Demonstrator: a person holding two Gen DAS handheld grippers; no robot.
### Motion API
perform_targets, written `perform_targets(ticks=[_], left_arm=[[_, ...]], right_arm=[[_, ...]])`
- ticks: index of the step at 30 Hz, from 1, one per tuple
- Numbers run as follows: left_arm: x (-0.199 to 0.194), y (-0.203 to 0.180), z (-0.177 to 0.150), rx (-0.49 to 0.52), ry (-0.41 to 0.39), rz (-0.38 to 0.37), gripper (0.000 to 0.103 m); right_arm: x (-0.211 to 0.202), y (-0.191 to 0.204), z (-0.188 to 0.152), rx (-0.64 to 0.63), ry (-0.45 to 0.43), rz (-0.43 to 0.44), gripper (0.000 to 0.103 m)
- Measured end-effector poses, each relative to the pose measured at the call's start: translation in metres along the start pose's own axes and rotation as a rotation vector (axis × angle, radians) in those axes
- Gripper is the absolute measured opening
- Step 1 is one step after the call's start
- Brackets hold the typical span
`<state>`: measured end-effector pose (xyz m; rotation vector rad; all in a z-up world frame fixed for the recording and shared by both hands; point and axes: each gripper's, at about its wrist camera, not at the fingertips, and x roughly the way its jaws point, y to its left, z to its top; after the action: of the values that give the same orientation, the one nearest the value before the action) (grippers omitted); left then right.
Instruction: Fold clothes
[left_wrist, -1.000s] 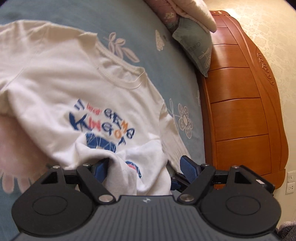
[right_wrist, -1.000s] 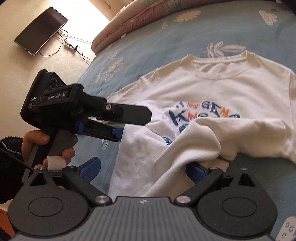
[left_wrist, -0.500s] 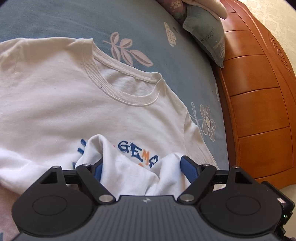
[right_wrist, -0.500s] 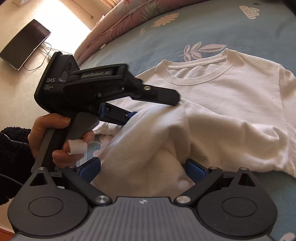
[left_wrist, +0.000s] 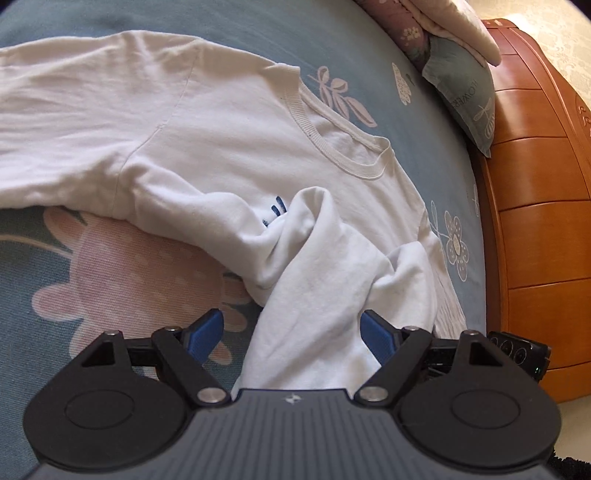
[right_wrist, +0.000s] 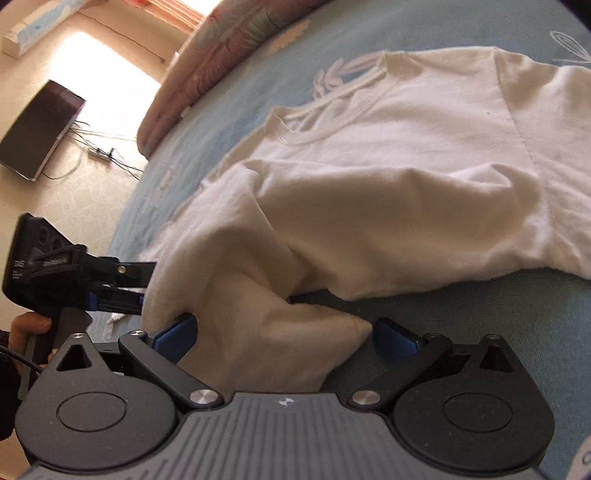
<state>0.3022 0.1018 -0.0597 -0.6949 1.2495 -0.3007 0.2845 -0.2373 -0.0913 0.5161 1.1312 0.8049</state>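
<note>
A white long-sleeved shirt lies on the blue bed, collar toward the headboard. Its lower part is folded up over the chest and hides nearly all of the blue print. A bunched fold runs back between my left gripper's spread blue pads, and bed shows beside the left pad. My right gripper also stands wide apart, with a thick fold of the shirt lying between its pads. A hand holds the left gripper at the bed's left edge.
A wooden headboard rises on the right, with pillows leaning on it. A rolled pink quilt lies along the far edge of the bed. On the floor beyond are a dark screen and cables. The blue sheet has flower prints.
Both grippers have pulled back from the collar toward the near bed edge. The folded-up hem now covers the print, and more of the sleeve and shoulder shows.
</note>
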Motion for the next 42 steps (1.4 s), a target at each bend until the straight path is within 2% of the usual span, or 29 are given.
perform_targets(ticks=[5,13,17,21,22,24,28,32,35,37,39,42], left_arm=[[0.009,0.009,-0.004,-0.058,0.006,0.0,0.081],[0.012,0.015,-0.008,-0.087,0.005,-0.006,0.081],[0.013,0.014,-0.009,-0.077,0.018,-0.002,0.081],[0.012,0.015,-0.009,-0.078,0.02,-0.001,0.081],[0.012,0.015,-0.009,-0.079,0.019,0.0,0.081],[0.012,0.015,-0.01,-0.078,0.017,0.0,0.081],[0.012,0.015,-0.011,-0.066,0.013,-0.003,0.082],[0.012,0.017,-0.012,-0.066,0.01,-0.011,0.082],[0.012,0.017,-0.013,-0.068,0.006,-0.013,0.083],[0.012,0.017,-0.014,-0.069,0.006,-0.013,0.083],[0.012,0.017,-0.014,-0.068,0.008,-0.014,0.083],[0.011,0.018,-0.015,-0.068,0.005,-0.019,0.083]], right_arm=[[-0.007,-0.022,0.002,0.123,0.001,0.105,0.103],[0.006,-0.024,0.007,0.2,0.019,0.205,0.103],[-0.016,-0.003,0.004,0.203,0.047,0.339,0.103],[-0.042,0.022,-0.008,0.15,0.134,0.439,0.103],[-0.045,0.023,-0.012,0.141,0.16,0.431,0.103],[-0.044,0.016,-0.023,0.134,0.19,0.362,0.103],[-0.024,-0.017,-0.041,0.254,0.185,0.301,0.103],[-0.014,-0.032,-0.047,0.301,0.123,0.342,0.103],[-0.014,-0.026,-0.044,0.359,0.119,0.393,0.103],[-0.01,-0.021,-0.049,0.363,0.147,0.41,0.103],[-0.011,-0.025,-0.057,0.362,0.134,0.401,0.098],[-0.014,-0.038,-0.069,0.393,0.093,0.385,0.077]])
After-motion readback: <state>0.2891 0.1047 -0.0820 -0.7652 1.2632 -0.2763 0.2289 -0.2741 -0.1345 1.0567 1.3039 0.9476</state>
